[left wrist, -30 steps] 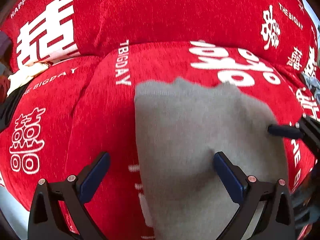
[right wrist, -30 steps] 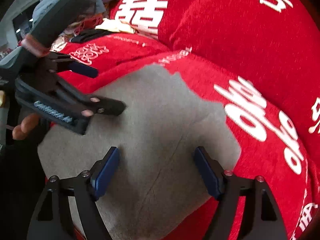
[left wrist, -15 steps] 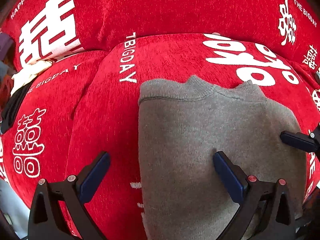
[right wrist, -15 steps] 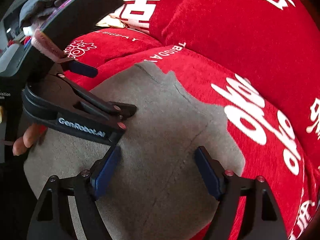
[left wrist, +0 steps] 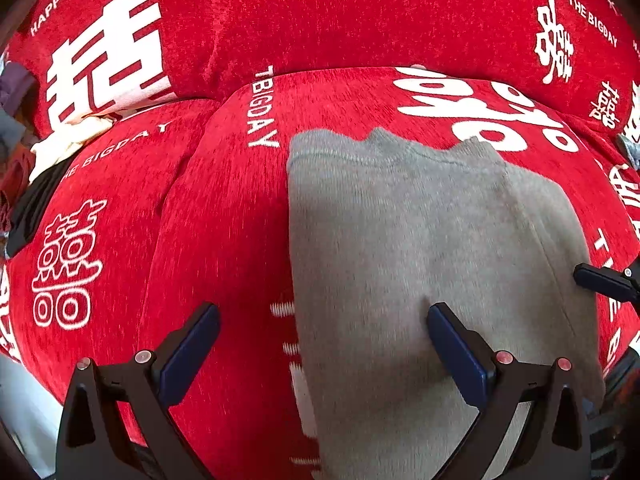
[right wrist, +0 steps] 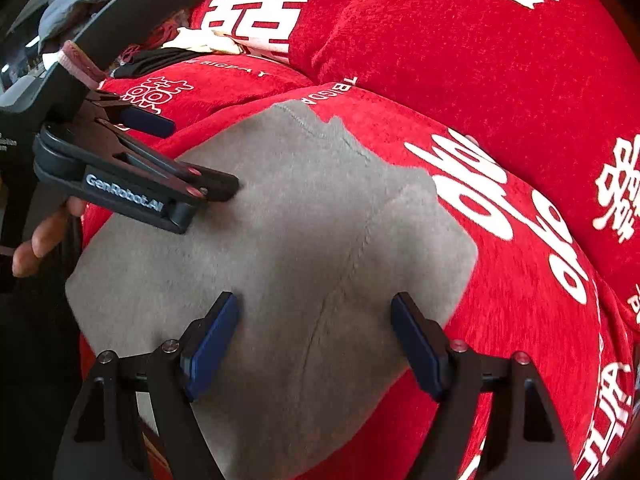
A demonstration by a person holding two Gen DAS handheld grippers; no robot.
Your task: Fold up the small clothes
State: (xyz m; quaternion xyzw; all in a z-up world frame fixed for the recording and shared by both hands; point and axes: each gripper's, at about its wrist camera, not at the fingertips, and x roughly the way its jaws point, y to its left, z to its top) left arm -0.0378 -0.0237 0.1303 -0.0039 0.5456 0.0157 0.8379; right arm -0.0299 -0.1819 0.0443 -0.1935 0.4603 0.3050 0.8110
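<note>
A small grey knit garment [left wrist: 400, 260] lies flat on a red sofa seat cushion [left wrist: 224, 240] printed with white characters. My left gripper [left wrist: 322, 320] is open and straddles the garment's left edge, one finger over red cushion, the other low on the grey cloth. In the right wrist view the garment [right wrist: 300, 248] fills the middle, with my right gripper [right wrist: 316, 316] open above its near part and nothing between the pads. The left gripper [right wrist: 192, 152] reaches in from the left, held by a hand [right wrist: 40, 236]. The right gripper's fingertip [left wrist: 600, 280] shows at the garment's right edge.
The red back cushion [left wrist: 340, 12] rises behind the seat. A heap of other clothes, cream [right wrist: 200, 40], black [right wrist: 160, 58] and grey [right wrist: 92, 4], lies at the sofa's far left end. A seam between two seat cushions [left wrist: 176, 184] runs left of the garment.
In the right wrist view the left gripper slid in over the garment, then back a little. Both grippers stayed wide. The garment lies as before.
</note>
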